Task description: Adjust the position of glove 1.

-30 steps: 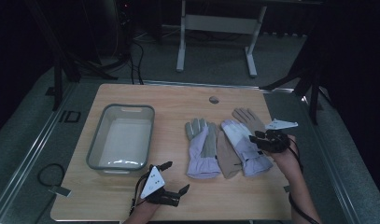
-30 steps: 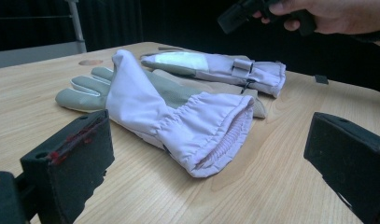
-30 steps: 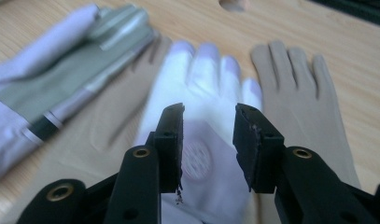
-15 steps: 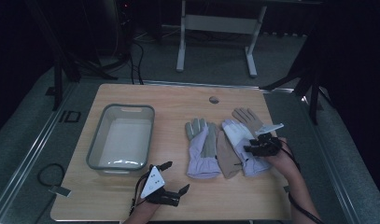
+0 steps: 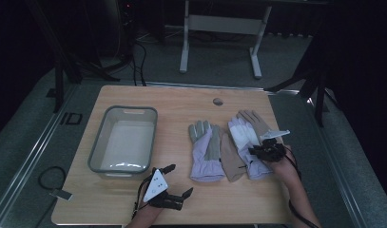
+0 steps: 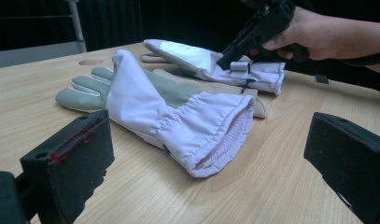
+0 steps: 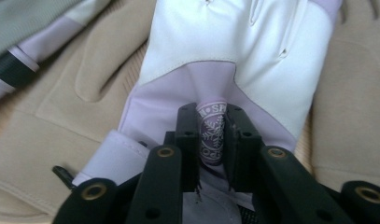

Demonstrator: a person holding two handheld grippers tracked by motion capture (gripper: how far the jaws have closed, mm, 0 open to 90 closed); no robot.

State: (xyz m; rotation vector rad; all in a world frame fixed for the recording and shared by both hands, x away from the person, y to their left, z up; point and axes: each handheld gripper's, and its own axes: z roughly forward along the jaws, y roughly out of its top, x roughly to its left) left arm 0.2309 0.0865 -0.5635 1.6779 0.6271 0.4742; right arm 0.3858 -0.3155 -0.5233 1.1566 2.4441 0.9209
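Right gripper (image 7: 211, 140): jaws narrow, pinching a fold at the cuff of the white-and-lilac glove (image 5: 246, 142), which lies atop a tan glove (image 5: 231, 159). Left gripper (image 5: 174, 183): jaws wide, empty, grey-lilac glove (image 6: 169, 105) just ahead. Grey bin (image 5: 98, 152) beside it, contents unclear. Right hand (image 6: 313, 32) angled down.

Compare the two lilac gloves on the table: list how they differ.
The left glove shows a grey-green panel; the right glove shows a white one. The left glove lies on bare table; the right glove lies over a tan glove. The right gripper pinches the right one; the left is untouched. Both have lilac cuffs.
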